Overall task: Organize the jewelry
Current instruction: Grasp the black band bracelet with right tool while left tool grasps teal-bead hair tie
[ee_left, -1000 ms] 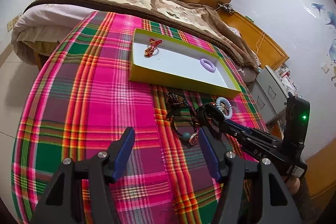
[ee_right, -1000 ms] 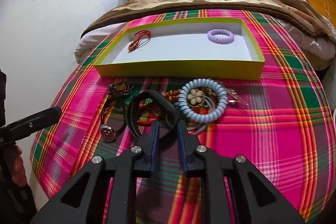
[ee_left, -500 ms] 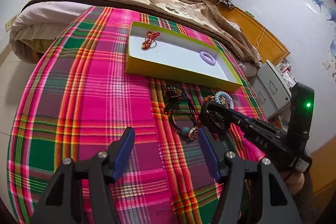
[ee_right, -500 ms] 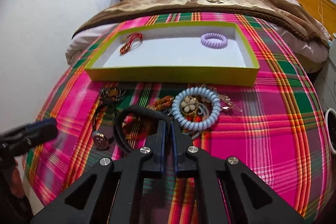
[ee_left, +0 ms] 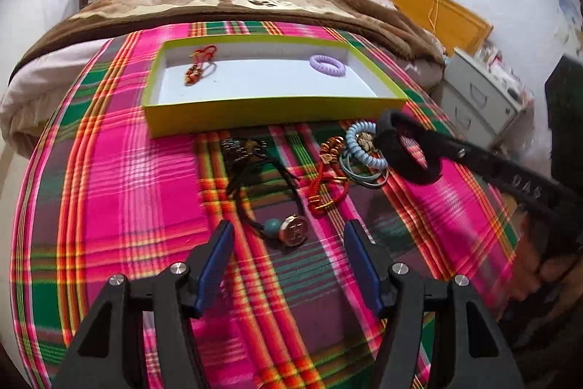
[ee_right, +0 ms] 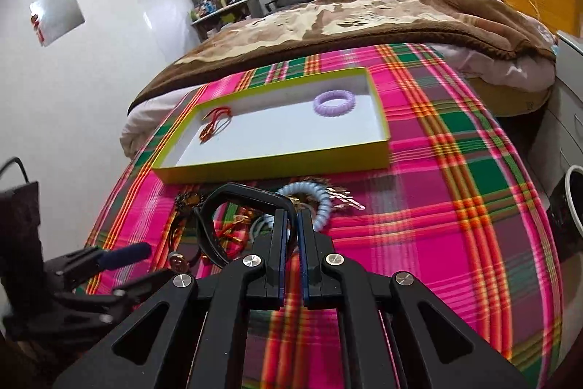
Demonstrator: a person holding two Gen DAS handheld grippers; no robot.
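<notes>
A yellow-green tray (ee_left: 277, 112) (ee_right: 277, 166) on the plaid cloth holds a red cord bracelet (ee_left: 198, 64) (ee_right: 215, 124) and a lilac coil band (ee_left: 327, 63) (ee_right: 335, 102). In front of it lies a jewelry pile: pale blue coil band (ee_left: 359, 148) (ee_right: 320, 203), red-gold knot charm (ee_left: 324, 181), black cord necklace with teal bead and round pendant (ee_left: 288, 228). My right gripper (ee_right: 294, 214) is shut on a black band (ee_right: 233, 203) (ee_left: 408, 152), lifted above the pile. My left gripper (ee_left: 288, 239) is open and empty, just short of the pendant.
The plaid cloth (ee_left: 109, 170) covers a round table. A bed with a brown blanket (ee_left: 237, 2) stands behind it. Grey drawers (ee_left: 481, 101) stand at the right. The left gripper shows at lower left in the right wrist view (ee_right: 120, 256).
My right gripper shut on the black band and lifted it off the pile. My left gripper moved in closer to the pendant, still open.
</notes>
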